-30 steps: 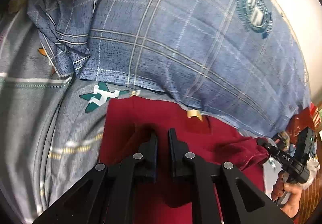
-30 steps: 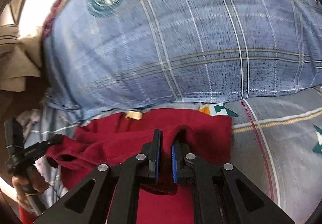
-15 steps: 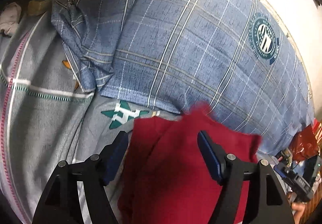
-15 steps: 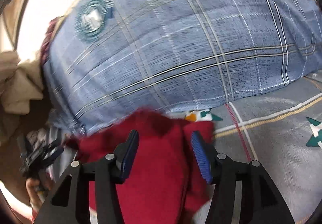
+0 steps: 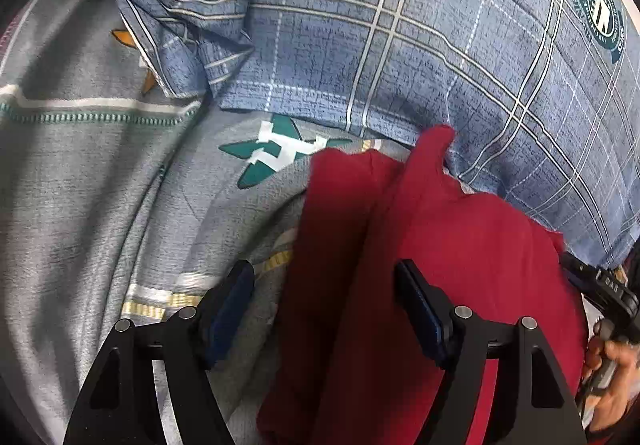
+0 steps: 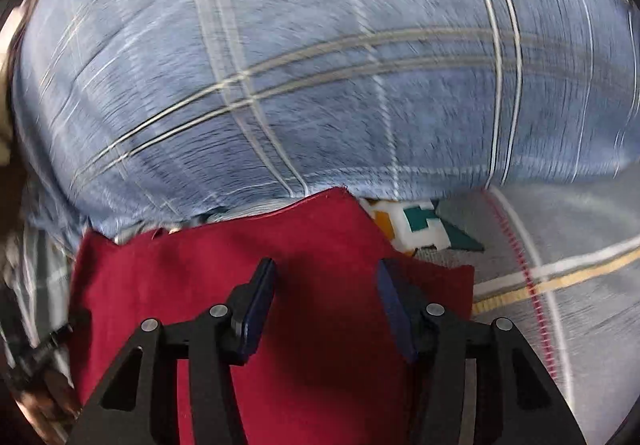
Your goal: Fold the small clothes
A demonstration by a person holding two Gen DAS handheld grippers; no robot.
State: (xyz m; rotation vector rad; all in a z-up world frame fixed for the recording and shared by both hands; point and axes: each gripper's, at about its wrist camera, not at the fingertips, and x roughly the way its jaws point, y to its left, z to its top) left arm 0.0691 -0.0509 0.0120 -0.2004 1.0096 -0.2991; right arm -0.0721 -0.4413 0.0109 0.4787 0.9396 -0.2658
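Observation:
A dark red garment (image 5: 452, 257) lies folded on the grey patterned bedsheet (image 5: 80, 173), just in front of a blue plaid pillow (image 5: 400, 45). My left gripper (image 5: 325, 301) is open and empty above the garment's left edge. In the right wrist view the same red garment (image 6: 224, 273) lies flat under my right gripper (image 6: 326, 295), which is open and empty. The right gripper also shows at the right edge of the left wrist view (image 5: 604, 289), held by a hand.
The blue plaid pillow (image 6: 320, 65) fills the far side of both views. A rumpled pillowcase corner (image 5: 176, 13) sits at the far left. The bedsheet (image 6: 560, 285) extends to the right of the garment. The right wrist view is motion-blurred.
Both grippers were shut on the red garment a second ago. They have opened, let it go and pulled back; the garment now lies on the sheet.

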